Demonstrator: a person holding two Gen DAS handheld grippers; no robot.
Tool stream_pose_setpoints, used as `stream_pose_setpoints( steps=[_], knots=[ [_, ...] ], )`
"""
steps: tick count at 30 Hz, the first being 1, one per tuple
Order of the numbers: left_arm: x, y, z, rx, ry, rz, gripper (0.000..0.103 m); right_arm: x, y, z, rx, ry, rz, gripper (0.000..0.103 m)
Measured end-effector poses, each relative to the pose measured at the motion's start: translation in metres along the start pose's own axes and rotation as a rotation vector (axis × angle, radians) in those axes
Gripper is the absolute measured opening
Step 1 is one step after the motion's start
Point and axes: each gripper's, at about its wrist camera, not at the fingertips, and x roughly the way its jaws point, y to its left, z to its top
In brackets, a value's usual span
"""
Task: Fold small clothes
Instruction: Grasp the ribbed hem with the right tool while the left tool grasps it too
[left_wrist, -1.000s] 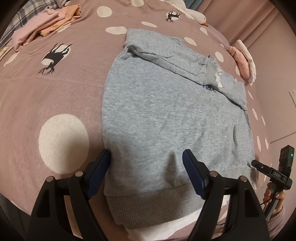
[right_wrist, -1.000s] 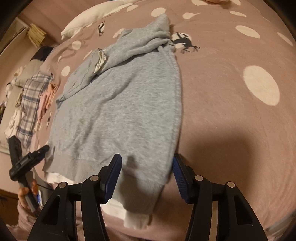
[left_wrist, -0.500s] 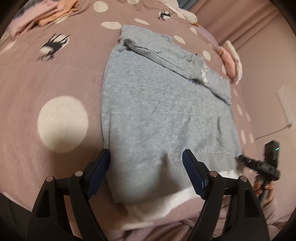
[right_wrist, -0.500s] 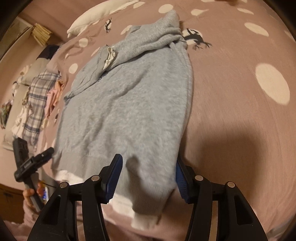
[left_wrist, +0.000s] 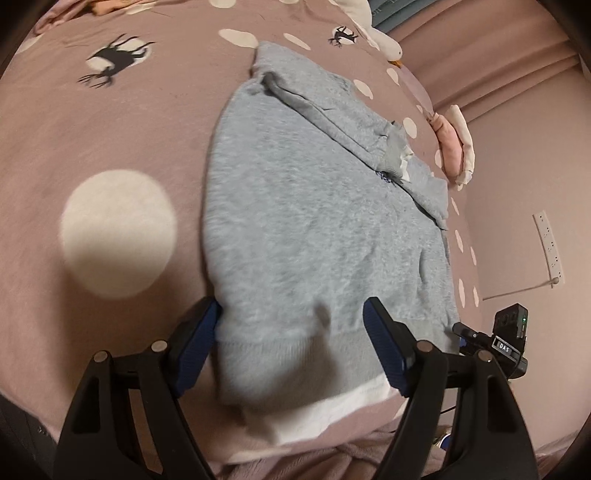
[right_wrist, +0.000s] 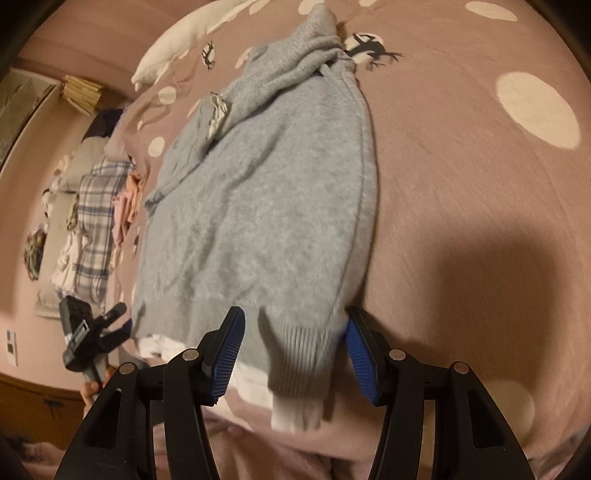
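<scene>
A small grey sweatshirt (left_wrist: 314, 229) with a white under-hem lies flat on a mauve spotted bedspread (left_wrist: 92, 129), sleeves folded across its upper part. My left gripper (left_wrist: 291, 339) is open, its blue pads either side of the hem's left corner. My right gripper (right_wrist: 291, 347) is open, its pads straddling the hem's right corner on the sweatshirt (right_wrist: 266, 206). Each gripper shows in the other's view: the right one (left_wrist: 495, 343) and the left one (right_wrist: 92, 332).
Folded pink clothes (left_wrist: 454, 144) lie at the bed's right edge by the wall. A plaid garment and more clothes (right_wrist: 92, 221) are piled to the left. A white plush toy (left_wrist: 380, 40) sits at the far end. The bed's front edge is just below the hem.
Both grippers have lifted and pulled back toward the bed's front edge, so the hem and its white under-layer now sit between the open fingers. The sweatshirt has not moved.
</scene>
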Motion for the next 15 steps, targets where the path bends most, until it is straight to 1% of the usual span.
stream_pose_setpoints(
  steps=[3,9,12,15],
  knots=[
    [0.008,0.000,0.008,-0.011,0.000,-0.029,0.078,0.006,0.001,0.008,0.018,-0.029,0.033,0.056],
    [0.015,-0.002,0.013,-0.010,0.001,-0.030,0.079,0.015,-0.003,0.016,0.071,-0.068,0.109,0.056],
    [0.011,0.000,0.009,-0.017,0.006,-0.037,0.078,0.013,-0.002,0.014,0.055,-0.053,0.118,0.056],
    [0.007,0.002,0.001,-0.036,0.012,-0.044,0.077,0.010,-0.003,0.007,0.050,-0.013,0.133,0.056]
  ],
)
